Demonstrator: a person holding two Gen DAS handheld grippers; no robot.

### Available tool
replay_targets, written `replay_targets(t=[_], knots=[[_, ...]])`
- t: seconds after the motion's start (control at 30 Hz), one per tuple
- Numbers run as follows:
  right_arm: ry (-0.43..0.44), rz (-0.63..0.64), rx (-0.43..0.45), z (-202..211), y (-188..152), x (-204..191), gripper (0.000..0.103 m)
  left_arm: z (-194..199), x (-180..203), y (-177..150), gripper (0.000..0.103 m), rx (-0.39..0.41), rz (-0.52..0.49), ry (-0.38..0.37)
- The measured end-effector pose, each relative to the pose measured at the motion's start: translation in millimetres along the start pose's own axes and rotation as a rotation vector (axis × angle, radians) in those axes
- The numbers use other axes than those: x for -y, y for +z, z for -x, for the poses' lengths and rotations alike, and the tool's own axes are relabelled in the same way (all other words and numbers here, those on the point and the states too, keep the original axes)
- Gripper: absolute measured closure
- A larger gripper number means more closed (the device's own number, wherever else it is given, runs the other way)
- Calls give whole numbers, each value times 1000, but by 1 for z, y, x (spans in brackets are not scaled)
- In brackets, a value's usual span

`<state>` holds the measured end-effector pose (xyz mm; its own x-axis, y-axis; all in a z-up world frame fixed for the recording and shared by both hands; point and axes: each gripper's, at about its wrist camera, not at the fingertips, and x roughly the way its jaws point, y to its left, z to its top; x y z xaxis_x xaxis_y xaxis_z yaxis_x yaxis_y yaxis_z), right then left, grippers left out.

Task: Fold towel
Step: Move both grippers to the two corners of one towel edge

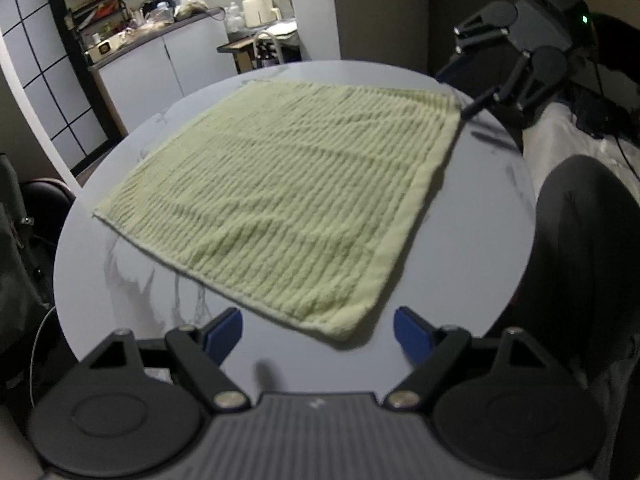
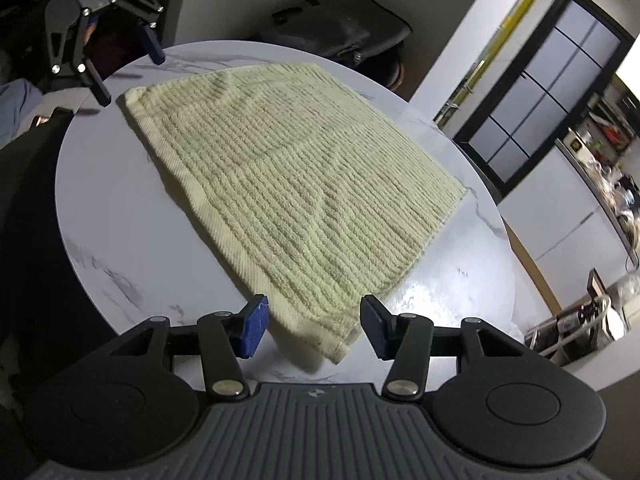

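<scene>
A pale yellow ribbed towel (image 1: 288,200) lies spread flat on the round marble-look counter (image 1: 120,280), covering most of its top. It looks soft and limp, fairly thick, and light; it will sag and drape as soon as a corner is lifted, and the ribbed pile should give the blue pads plenty of grip, so slipping seems unlikely.

The left hand-held gripper (image 1: 318,330) hovers just in front of the near corner in its own view, fingers spread wide and holding nothing. The right hand-held gripper (image 2: 314,326) sits at the neighbouring corner, also wide apart, with the corner (image 2: 336,348) lying between its pads but not pinched.

The hemmed border (image 1: 404,232) running between the two corners is the firmer part, so it is probably the best place to hold. Pinching both corners low, close to the counter, should catch the hem. Lifting them together would likely keep the edge straight.
</scene>
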<state>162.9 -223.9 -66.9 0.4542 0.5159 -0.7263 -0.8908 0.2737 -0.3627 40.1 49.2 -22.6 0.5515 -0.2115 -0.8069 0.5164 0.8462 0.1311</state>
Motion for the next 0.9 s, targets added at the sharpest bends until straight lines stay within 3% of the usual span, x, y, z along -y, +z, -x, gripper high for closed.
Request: replay_targets(t=[0.4,0.53,0.7,0.9], knots=[[65,46,-3,-5,3,8,56,2,-1,0,29,-13,-47,-14],[85,66,-21,-5,2,8,59,2,3,2,38,-13,-84,-55],[131,98,-54,-3,2,10,58,2,5,8,41,17,-134,-117],[157,115,-72,-5,5,15,58,-9,-4,10,48,-14,-134,-163]])
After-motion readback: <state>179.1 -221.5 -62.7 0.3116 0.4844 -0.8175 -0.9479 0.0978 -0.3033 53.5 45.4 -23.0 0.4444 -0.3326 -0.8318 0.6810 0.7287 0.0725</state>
